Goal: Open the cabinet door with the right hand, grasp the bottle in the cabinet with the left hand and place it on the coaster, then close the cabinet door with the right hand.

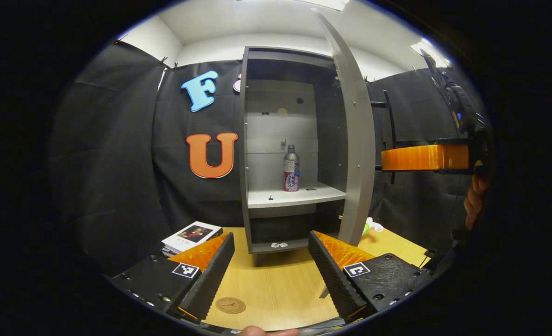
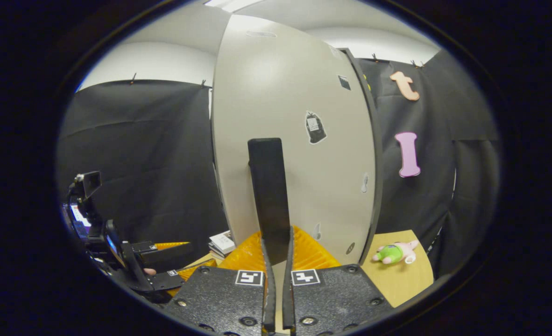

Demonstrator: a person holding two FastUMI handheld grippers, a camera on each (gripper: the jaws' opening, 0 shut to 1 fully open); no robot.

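Taking the cabinet (image 1: 294, 140) as the landmark, the left gripper view shows a stack of books (image 1: 191, 235) lying on the wooden table (image 1: 276, 284) to the left of the cabinet's foot, and nearer the camera a round coaster (image 1: 230, 305) lying flat on the table in front of the cabinet. The left gripper (image 1: 271, 270) hangs in front of the cabinet with its fingers spread wide apart and nothing between them. Inside the cabinet, the bottle (image 1: 291, 168) stands upright on the middle shelf, toward the back. The cabinet door (image 1: 356, 149) is swung open on the cabinet's right side, seen nearly edge-on. To the right of the door the right gripper (image 1: 388, 140) reaches in level, touching the door's outer face, with a hand (image 1: 474, 200) below it. A small plush toy (image 1: 371, 227) lies on the table beside the door's lower edge. In the right gripper view, the right gripper (image 2: 276, 245) is clamped on the dark upright door handle (image 2: 267, 191), both fingers pressing its lower end; the left gripper (image 2: 164, 252) shows far to the door's left.
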